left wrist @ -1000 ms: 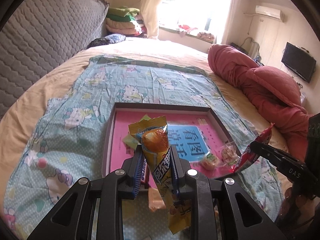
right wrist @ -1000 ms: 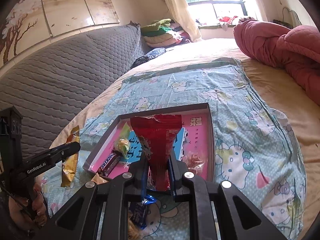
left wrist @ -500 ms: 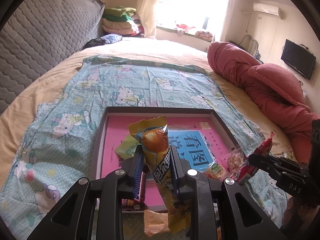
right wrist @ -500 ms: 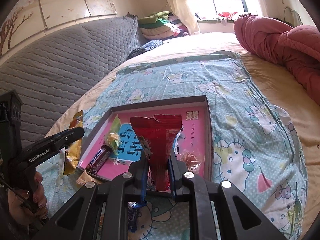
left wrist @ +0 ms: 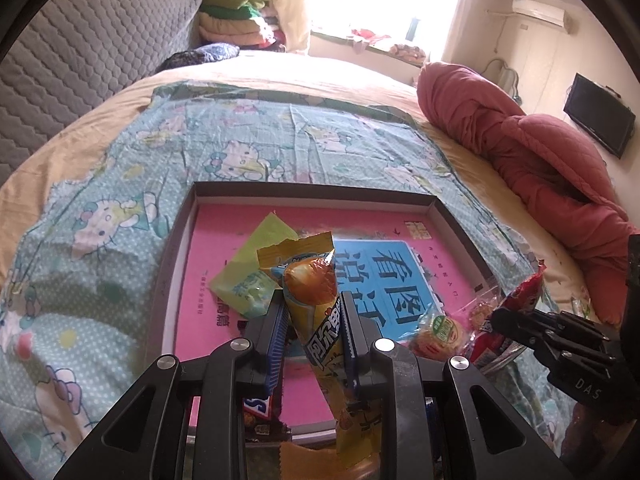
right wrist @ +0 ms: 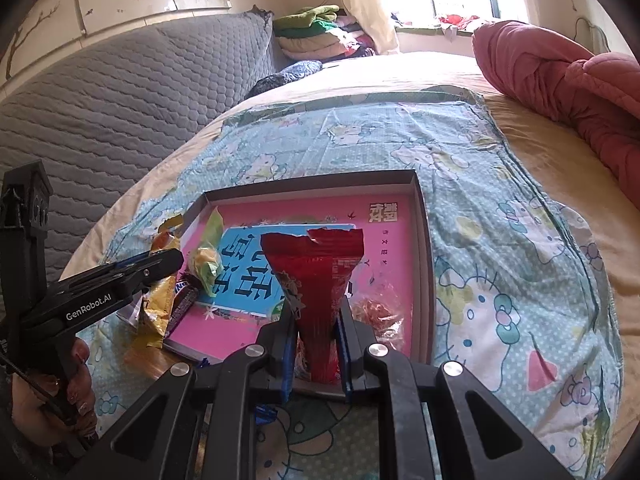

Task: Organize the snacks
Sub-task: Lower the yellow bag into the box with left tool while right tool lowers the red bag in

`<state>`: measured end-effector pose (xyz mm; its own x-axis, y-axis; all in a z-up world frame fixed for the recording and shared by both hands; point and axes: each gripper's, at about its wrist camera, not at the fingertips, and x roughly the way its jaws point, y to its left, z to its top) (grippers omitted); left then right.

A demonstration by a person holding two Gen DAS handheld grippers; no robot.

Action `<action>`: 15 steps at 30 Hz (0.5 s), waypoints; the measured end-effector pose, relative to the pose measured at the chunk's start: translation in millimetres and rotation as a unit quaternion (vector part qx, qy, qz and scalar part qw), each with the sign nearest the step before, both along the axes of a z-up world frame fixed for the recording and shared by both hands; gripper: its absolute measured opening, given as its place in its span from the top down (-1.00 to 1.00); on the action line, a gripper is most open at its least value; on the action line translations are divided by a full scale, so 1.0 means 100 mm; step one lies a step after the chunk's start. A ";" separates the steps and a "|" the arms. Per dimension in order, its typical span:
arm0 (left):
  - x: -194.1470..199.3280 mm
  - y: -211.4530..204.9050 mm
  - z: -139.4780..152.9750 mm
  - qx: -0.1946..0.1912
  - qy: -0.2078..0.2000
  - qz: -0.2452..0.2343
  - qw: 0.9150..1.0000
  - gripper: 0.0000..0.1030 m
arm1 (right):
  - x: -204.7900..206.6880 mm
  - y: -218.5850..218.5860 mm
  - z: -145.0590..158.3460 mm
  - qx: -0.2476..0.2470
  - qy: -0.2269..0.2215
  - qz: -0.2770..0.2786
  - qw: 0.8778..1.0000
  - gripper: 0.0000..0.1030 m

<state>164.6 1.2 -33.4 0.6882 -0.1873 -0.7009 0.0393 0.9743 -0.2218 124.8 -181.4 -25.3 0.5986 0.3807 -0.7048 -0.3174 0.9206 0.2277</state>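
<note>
Left claw: clamped on a yellow snack packet, which stands up between the jaws with its long axis running along the claw, torn top end pointing forward.
Right claw: clamped on a red snack packet, also upright along the claw, its wide torn end forward.
Tray: a shallow dark-rimmed box with a pink and blue printed floor, lying on the patterned sheet spread over the bed.
Where the packets are: both are held in the air over the tray's near edge, the yellow one toward the near left corner, the red one toward the near right corner.
Already in the tray: a green packet left of centre, a chocolate bar at the near left edge, a round wrapped cake and a clear-wrapped snack near the right edge.
Key relation: the tray floor lies ahead of and below both claws; bare pink floor shows toward the far edge and far corners.
Nearer hand: neither is clearly closer; each sits over its own side of the tray.
Next move, as a judgement: lower each packet and let go on its own side, laying it flat rather than on end.
</note>
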 end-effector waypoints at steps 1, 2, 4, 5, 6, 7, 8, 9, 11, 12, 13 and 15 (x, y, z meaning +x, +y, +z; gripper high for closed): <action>0.01 -0.01 -0.01 0.000 0.001 -0.001 1.000 0.50 | 0.01 0.01 -0.01 -0.001 0.000 0.001 1.000 0.65; 0.03 -0.02 -0.02 0.000 0.003 -0.004 1.000 0.50 | 0.02 0.02 -0.02 -0.002 0.000 0.001 1.000 0.65; 0.05 -0.04 -0.05 0.000 0.007 -0.008 1.000 0.50 | 0.04 0.04 -0.04 -0.003 0.002 0.005 1.000 0.65; 0.06 -0.05 -0.06 0.000 0.009 -0.010 1.000 0.50 | 0.05 0.04 -0.04 -0.003 0.002 0.004 1.000 0.65; 0.06 -0.06 -0.08 0.000 0.011 -0.013 1.000 0.50 | 0.06 0.05 -0.06 -0.002 0.004 0.006 1.000 0.65; 0.07 -0.08 -0.09 0.000 0.014 -0.015 1.000 0.50 | 0.07 0.06 -0.07 -0.002 0.005 0.006 1.000 0.65; 0.07 -0.10 -0.10 0.001 0.016 -0.019 1.000 0.50 | 0.07 0.06 -0.07 -0.002 0.006 0.005 1.000 0.65; 0.07 -0.11 -0.11 0.001 0.017 -0.020 1.000 0.50 | 0.08 0.06 -0.08 -0.001 0.008 0.006 1.000 0.65; 0.07 -0.13 -0.12 0.003 0.019 -0.024 1.000 0.50 | 0.09 0.07 -0.10 0.001 0.010 0.007 1.000 0.65; 0.07 -0.13 -0.13 0.003 0.020 -0.025 0.999 0.50 | 0.09 0.07 -0.10 0.001 0.011 0.009 1.000 0.65; 0.07 -0.14 -0.13 0.003 0.020 -0.026 0.999 0.50 | 0.10 0.08 -0.11 0.001 0.011 0.010 1.000 0.65; 0.07 -0.14 -0.13 0.002 0.022 -0.027 0.999 0.50 | 0.10 0.09 -0.11 0.001 0.012 0.012 1.000 0.65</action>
<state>171.3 -12.5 -46.6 0.6451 -0.2204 -0.7316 0.0819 0.9719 -0.2205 135.1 -172.4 -36.4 0.5724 0.3953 -0.7184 -0.3331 0.9127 0.2368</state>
